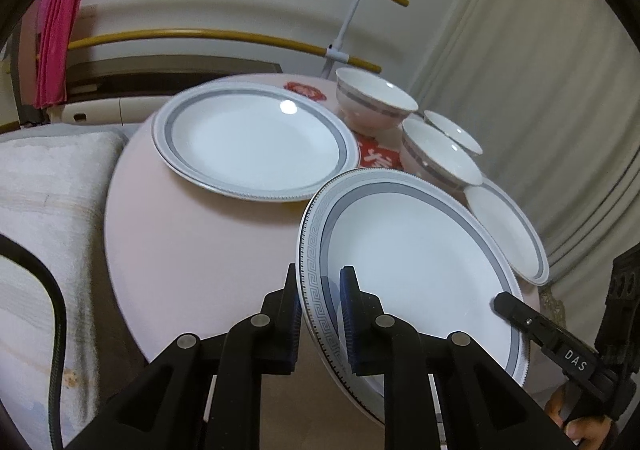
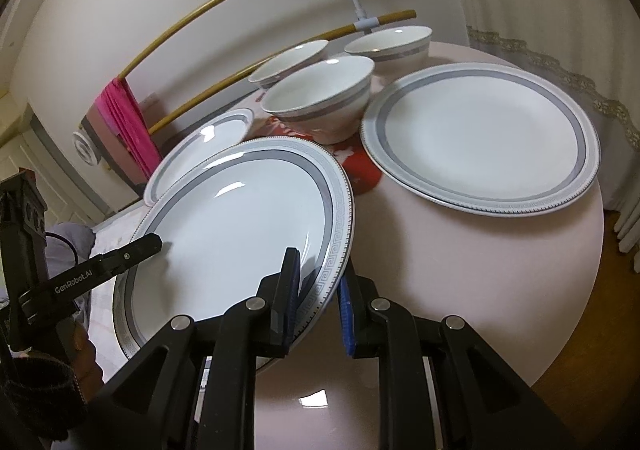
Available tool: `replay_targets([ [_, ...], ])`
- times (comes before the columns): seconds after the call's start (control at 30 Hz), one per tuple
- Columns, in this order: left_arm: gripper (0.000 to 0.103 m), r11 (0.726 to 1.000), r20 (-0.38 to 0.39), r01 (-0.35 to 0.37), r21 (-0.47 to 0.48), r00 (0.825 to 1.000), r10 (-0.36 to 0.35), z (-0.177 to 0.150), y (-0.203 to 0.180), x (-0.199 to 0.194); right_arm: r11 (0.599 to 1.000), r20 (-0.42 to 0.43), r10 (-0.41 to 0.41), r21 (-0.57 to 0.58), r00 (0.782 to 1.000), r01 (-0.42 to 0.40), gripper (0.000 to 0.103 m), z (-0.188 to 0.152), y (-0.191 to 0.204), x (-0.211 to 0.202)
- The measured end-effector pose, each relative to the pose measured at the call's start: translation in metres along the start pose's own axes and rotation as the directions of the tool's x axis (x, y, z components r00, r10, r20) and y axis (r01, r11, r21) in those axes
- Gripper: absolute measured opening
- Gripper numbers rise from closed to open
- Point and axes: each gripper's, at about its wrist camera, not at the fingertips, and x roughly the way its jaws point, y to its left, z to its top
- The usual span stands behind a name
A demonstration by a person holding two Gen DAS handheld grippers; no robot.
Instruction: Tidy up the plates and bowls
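Note:
A white plate with a grey key-pattern rim (image 1: 416, 258) (image 2: 240, 226) is held tilted above the pink round table (image 1: 192, 250) (image 2: 460, 270). My left gripper (image 1: 320, 314) is shut on its near-left rim. My right gripper (image 2: 316, 290) is shut on its opposite rim; its finger shows in the left wrist view (image 1: 516, 306). A second large plate (image 1: 252, 146) (image 2: 484, 138) lies flat on the table. A third plate (image 1: 508, 226) (image 2: 204, 146) lies partly hidden behind the held one. Three grey-banded bowls (image 1: 372, 98) (image 1: 436, 154) (image 1: 452, 130) (image 2: 320, 98) stand behind.
A bamboo-railed rack (image 1: 240, 34) with a pink cloth (image 1: 60, 38) stands behind the table. Curtains (image 1: 540, 90) hang close at one side. A white towel-covered surface (image 1: 44, 194) lies beside the table. A red paper cutout (image 2: 360, 170) lies under the bowls.

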Motion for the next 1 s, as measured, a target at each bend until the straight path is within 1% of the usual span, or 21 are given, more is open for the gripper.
replay_targets([
  [0.2,0.013,0.999,0.058,-0.033,-0.01,0.998,0.034,0.008,0.011,-0.021,0.999,0.011,0.033,-0.019,0.999,-0.033,0.018,0.011,0.02,0.003],
  [0.4,0.013,0.996,0.1,-0.077,-0.045,0.992,0.081,0.021,0.036,-0.031,0.995,0.015,0.07,-0.07,0.997,-0.069,0.018,0.033,0.052,0.026],
  [0.53,0.013,0.993,0.119,-0.099,-0.061,0.987,0.106,0.033,0.049,-0.03,0.993,0.007,0.082,-0.087,0.997,-0.081,0.018,0.049,0.068,0.045],
  [0.77,0.013,0.99,0.126,-0.124,-0.071,0.983,0.133,0.058,0.061,-0.005,0.994,0.0,0.064,-0.092,0.998,-0.064,0.018,0.077,0.085,0.083],
  [0.83,0.013,0.99,0.12,-0.122,-0.074,0.984,0.13,0.063,0.064,0.003,0.994,0.002,0.053,-0.092,0.999,-0.053,0.018,0.082,0.086,0.089],
  [1.0,0.013,0.989,0.1,-0.125,-0.076,0.986,0.133,0.073,0.07,0.022,0.996,-0.022,0.03,-0.079,0.999,-0.031,0.018,0.087,0.089,0.111],
])
